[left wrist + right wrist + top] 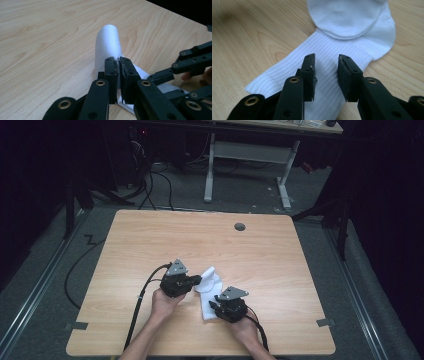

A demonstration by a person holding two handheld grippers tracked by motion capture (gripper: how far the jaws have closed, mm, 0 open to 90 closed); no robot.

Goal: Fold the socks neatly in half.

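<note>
High view: fixed above the person's edge of the table (150, 240), facing forward and down; the whole tabletop fits the frame, floor and a further desk along the top. Left gripper view: very near, low over the wood, looking along its jaws at the white sock (108, 40); the other gripper (192, 62) enters at right. Right gripper view: close, apparently steeper, on the same sock (352, 30). All three share it.
</note>
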